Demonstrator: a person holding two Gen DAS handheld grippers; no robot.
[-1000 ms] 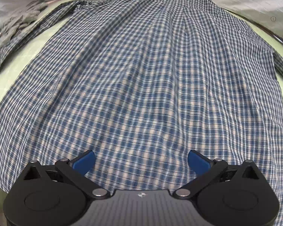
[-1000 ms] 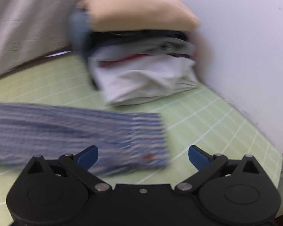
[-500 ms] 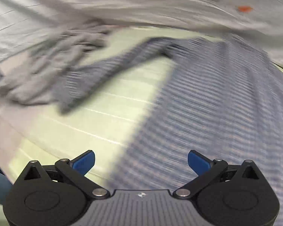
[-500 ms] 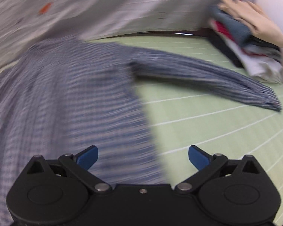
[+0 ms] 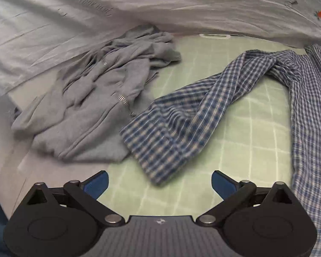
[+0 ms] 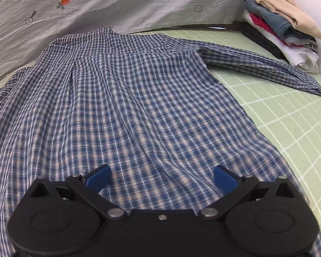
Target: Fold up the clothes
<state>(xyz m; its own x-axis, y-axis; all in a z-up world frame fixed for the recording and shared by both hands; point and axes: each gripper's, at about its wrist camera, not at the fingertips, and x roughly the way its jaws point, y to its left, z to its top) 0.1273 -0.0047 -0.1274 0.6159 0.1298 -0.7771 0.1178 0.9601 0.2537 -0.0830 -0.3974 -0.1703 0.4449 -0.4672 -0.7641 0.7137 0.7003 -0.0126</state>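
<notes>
Wide apart but closing, the jaws of the left gripper (image 5: 159,184) held nothing, with the cuff of the plaid shirt's left sleeve (image 5: 177,126) lying just ahead of them. The right gripper (image 6: 161,178) also stood spread and empty above the hem of the plaid shirt (image 6: 122,107). That shirt lay back-up, collar toward the far side, long axis running away from the camera, its right sleeve (image 6: 263,68) stretched sideways. Beneath was a green gridded mat (image 6: 289,115); a crumpled grey hoodie (image 5: 92,102), a stack of folded clothes (image 6: 282,32) and a pale printed sheet (image 6: 122,4) bordered it.
</notes>
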